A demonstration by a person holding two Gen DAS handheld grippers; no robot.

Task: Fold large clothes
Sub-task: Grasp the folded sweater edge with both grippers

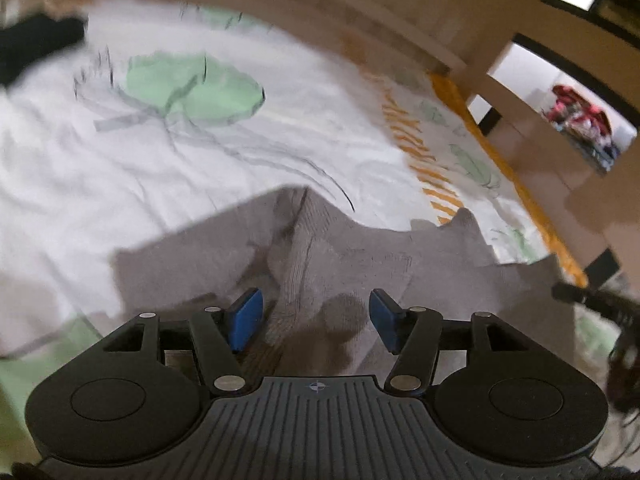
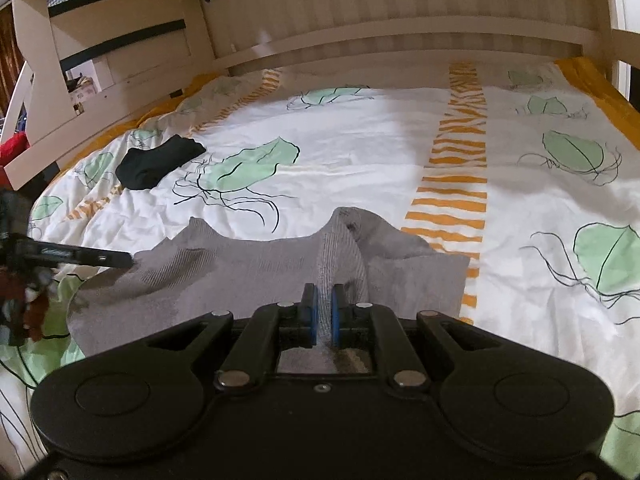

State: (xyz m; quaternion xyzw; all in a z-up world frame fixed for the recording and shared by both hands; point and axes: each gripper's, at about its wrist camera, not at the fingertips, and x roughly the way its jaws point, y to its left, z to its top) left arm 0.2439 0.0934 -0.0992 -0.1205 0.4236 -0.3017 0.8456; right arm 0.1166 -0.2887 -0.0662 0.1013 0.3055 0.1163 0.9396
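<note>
In the left wrist view, the left gripper (image 1: 316, 318) is seen with its 2 blue pads (image 1: 246, 318) spread apart, nothing pinched between them. A grey garment (image 1: 332, 256) lies below and ahead of the jaws on a white bedcover (image 1: 120, 168) printed with green leaves and orange stripes; a ribbed fold of the garment runs up between the 2 pads without being pressed by either. The picture is blurred. A dark garment (image 1: 36, 46) is seen at the far left edge of the bedcover, and part of the right gripper (image 1: 600, 312) appears at the right edge (its jaws cannot be made out here). A pale wooden bed frame (image 1: 472, 52) borders the bedcover.

In the right wrist view, the right gripper (image 2: 324, 312) is seen clenched on a raised ribbed ridge of the grey garment (image 2: 248, 272), the blue pads (image 2: 313, 312) pressing the cloth from both sides. The rest of the garment is spread flat on the bedcover (image 2: 360, 160), well apart from the dark garment (image 2: 158, 162) lying near the far left corner. One finger of the left gripper (image 2: 80, 256) reaches in from the left edge, at the garment's left border. The bed frame (image 2: 360, 44) rises behind.
</note>
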